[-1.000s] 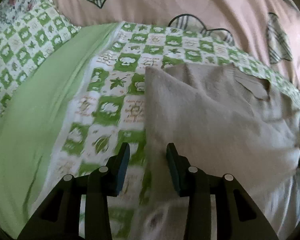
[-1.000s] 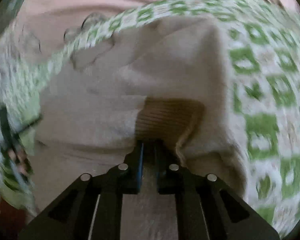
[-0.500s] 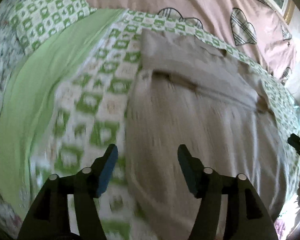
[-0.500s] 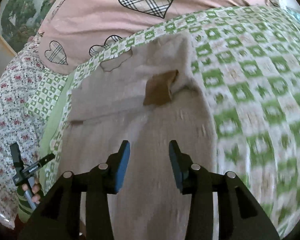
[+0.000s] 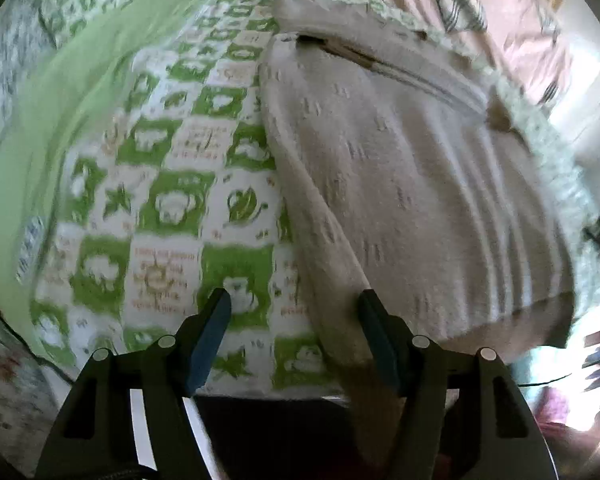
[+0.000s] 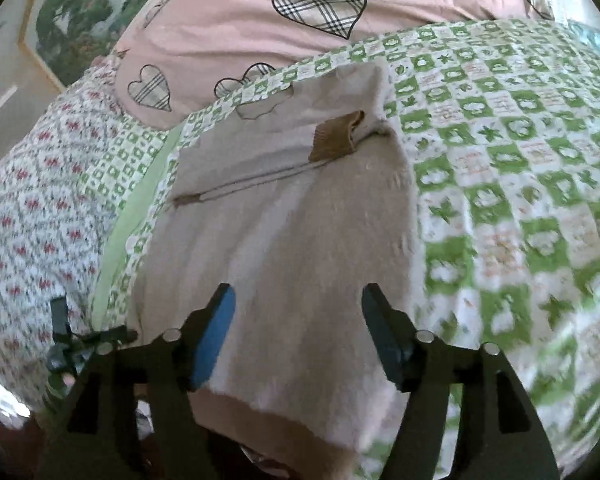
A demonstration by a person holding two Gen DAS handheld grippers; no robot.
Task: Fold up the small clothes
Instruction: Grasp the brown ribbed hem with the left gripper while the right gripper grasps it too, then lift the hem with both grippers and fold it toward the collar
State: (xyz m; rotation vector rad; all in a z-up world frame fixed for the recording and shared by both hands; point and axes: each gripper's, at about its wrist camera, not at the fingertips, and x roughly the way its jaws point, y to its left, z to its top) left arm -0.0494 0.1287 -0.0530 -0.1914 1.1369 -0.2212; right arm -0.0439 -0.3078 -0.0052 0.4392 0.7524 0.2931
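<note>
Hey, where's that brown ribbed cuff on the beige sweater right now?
In the right wrist view, the brown ribbed cuff lies at the far right of the beige sweater, next to its edge by the green checked sheet.

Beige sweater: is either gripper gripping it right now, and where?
Neither. The left gripper and right gripper stand open above the beige sweater; the right's jaws have just been opening.

left black two-finger gripper [image 5: 294, 312]: jaws spread, nothing clamped, aimed 12 o'clock | right black two-finger gripper [image 6: 296, 306]: jaws just opening, nothing clamped
</note>
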